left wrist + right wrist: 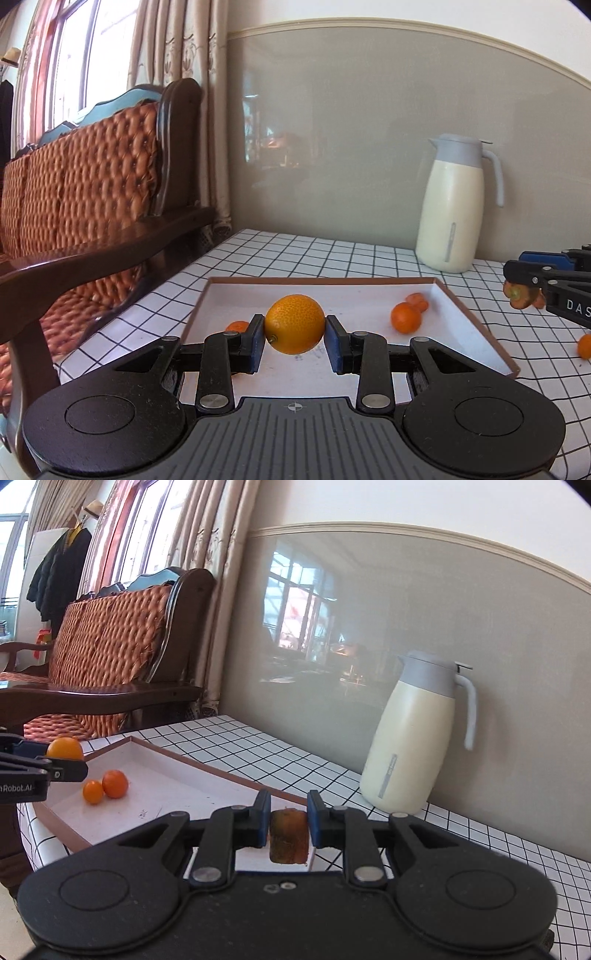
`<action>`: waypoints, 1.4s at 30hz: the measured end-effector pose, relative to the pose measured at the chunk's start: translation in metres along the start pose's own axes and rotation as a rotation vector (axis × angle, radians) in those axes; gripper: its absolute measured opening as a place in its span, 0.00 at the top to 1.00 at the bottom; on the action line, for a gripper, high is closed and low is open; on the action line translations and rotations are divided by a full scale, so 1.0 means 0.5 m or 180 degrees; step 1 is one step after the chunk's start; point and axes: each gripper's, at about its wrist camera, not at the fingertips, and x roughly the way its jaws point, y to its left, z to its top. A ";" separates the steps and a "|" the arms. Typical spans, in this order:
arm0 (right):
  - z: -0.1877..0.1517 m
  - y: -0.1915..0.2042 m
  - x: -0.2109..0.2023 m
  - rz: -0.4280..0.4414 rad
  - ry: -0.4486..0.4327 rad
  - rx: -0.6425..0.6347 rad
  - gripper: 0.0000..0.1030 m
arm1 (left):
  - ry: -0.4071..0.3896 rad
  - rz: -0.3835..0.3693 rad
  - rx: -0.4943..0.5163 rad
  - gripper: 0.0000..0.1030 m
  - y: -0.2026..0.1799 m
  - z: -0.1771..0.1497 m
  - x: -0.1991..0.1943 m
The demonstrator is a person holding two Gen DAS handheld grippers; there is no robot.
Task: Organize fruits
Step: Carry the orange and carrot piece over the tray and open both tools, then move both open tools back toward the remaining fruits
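My left gripper (294, 325) is shut on a large orange (294, 323), held just above the near part of a shallow white tray (351, 295) with a brown rim. Three small oranges lie in the tray: one (405, 317) at right, one (417, 301) behind it, one (237, 326) partly hidden by the left finger. My right gripper (289, 812) is shut on a flat brownish-orange fruit (289, 836) over the tray's right corner. In the right wrist view, the left gripper (70, 770) with its orange (65, 748) hovers over the tray (166, 775).
A cream jug (452, 206) with a grey lid stands on the checked tablecloth (295, 254) by the wall, behind the tray. Another small orange (584, 346) lies on the cloth at far right. A wooden sofa (92, 177) with orange cushions borders the table's left side.
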 end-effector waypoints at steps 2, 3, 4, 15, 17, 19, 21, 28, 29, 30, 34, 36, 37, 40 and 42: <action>0.003 0.004 0.004 0.0013 -0.0004 0.0030 0.88 | 0.0019 0.0017 -0.0010 0.66 0.010 -0.002 0.005; 0.004 0.006 0.006 0.0021 -0.0009 0.0036 0.88 | 0.0027 0.0034 -0.0008 0.66 0.014 -0.005 0.007; 0.005 0.011 0.008 0.0034 -0.0018 0.0044 0.88 | 0.0035 0.0049 -0.0006 0.66 0.018 -0.006 0.009; 0.015 0.049 0.043 0.0205 -0.0005 0.0062 0.88 | 0.0131 0.0175 -0.0013 0.66 0.055 -0.021 0.041; 0.016 0.051 0.052 0.0235 0.0006 0.0094 0.88 | 0.0157 0.0186 -0.0016 0.66 0.059 -0.022 0.050; 0.016 0.055 0.064 0.0255 0.0027 0.0109 0.88 | 0.0175 0.0209 -0.0003 0.66 0.059 -0.024 0.058; 0.014 0.056 0.072 0.0272 0.0049 0.0122 0.88 | 0.0197 0.0210 -0.0017 0.66 0.062 -0.023 0.066; 0.011 0.047 0.102 0.0288 0.0121 0.0204 0.88 | 0.0234 0.0243 -0.0043 0.66 0.067 -0.023 0.095; 0.010 0.044 0.106 0.0295 0.0141 0.0223 0.88 | 0.0246 0.0242 -0.0051 0.66 0.067 -0.023 0.098; 0.009 0.041 0.109 0.0303 0.0150 0.0248 0.88 | 0.0247 0.0261 -0.0042 0.66 0.066 -0.023 0.101; 0.002 0.026 0.119 0.0198 0.0152 0.0327 0.59 | 0.0170 0.0430 -0.0086 0.62 0.070 -0.023 0.102; -0.010 0.018 0.106 0.0013 -0.0121 0.0356 0.09 | -0.0054 0.0596 -0.0074 0.02 0.070 -0.018 0.084; -0.010 0.016 0.110 -0.0026 -0.0096 0.0316 0.06 | -0.0158 0.0567 -0.0067 0.00 0.071 -0.014 0.077; -0.013 0.006 0.113 -0.0009 -0.0096 0.0377 0.06 | -0.0167 0.0527 -0.0103 0.00 0.073 -0.009 0.077; -0.014 0.009 0.113 -0.0014 -0.0081 0.0329 0.06 | -0.0148 0.0520 -0.0080 0.00 0.069 -0.009 0.080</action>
